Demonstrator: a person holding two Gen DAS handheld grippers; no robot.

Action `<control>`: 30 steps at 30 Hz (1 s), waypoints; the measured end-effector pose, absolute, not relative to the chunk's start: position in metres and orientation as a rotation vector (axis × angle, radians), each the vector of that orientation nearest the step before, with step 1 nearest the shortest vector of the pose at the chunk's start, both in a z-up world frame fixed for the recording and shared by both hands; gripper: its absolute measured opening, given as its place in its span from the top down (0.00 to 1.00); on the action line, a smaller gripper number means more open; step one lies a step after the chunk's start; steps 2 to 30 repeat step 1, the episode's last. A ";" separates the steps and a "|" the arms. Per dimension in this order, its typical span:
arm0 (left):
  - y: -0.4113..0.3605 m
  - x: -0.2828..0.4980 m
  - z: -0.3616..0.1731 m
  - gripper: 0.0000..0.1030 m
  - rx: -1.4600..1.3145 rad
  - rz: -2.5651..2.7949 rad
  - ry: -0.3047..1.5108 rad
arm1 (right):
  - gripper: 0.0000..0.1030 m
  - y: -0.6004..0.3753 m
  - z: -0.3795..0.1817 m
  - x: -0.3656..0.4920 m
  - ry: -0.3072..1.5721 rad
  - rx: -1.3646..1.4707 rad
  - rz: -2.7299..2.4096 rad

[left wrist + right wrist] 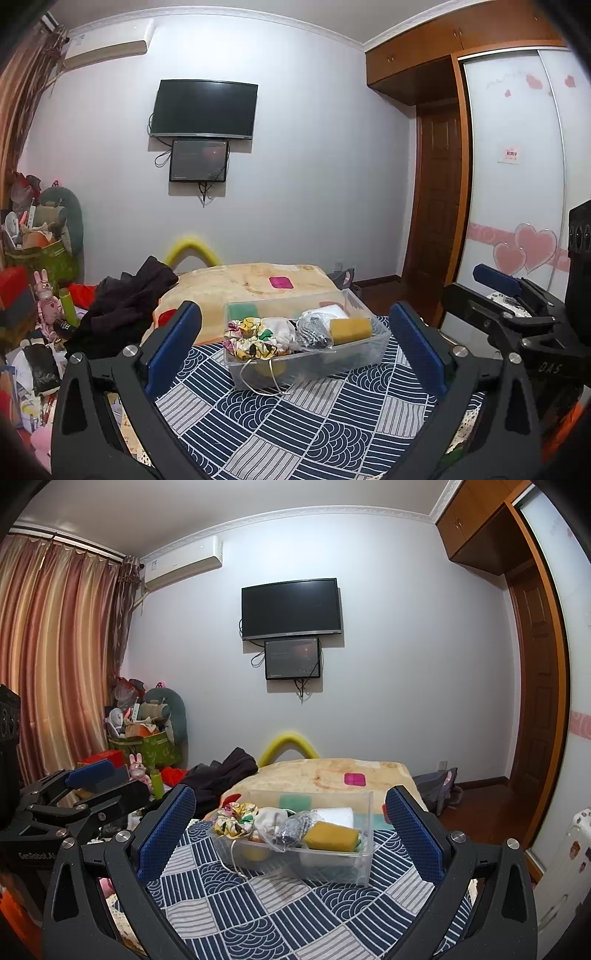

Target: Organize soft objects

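A clear plastic bin (pixel 380 339) (pixel 364 853) stands on the navy and white patterned cloth (pixel 295 424) (pixel 295 912). In it lie a floral scrunchie (pixel 251 338) (pixel 234 818), a white cloth (pixel 282 328) (pixel 271 819), a grey sparkly item in a plastic bag (pixel 314 328) (pixel 293 830), a yellow sponge (pixel 350 329) (pixel 330 835), a green sponge (pixel 242 311) (pixel 294 802) and a white foam piece (pixel 334 816). My left gripper (pixel 295 350) is open and empty in front of the bin. My right gripper (pixel 291 834) is open and empty, also short of it.
A tan blanket (pixel 251 284) (pixel 321 775) with a pink square item (pixel 280 282) (pixel 354 778) lies beyond the bin. Dark clothing (pixel 125 306) (pixel 221 771) is heaped to the left. Cluttered toys and boxes (pixel 37 258) fill the left side. A wardrobe (pixel 517 166) stands on the right.
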State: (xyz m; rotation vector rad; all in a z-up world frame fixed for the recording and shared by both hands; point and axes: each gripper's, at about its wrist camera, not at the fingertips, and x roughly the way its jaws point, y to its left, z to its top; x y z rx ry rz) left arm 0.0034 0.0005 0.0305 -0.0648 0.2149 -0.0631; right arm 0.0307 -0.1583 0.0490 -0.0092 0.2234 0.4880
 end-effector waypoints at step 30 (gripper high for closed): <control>0.000 0.003 0.031 0.00 -0.065 -0.056 0.213 | 0.00 -0.158 0.049 0.031 0.222 -0.009 0.488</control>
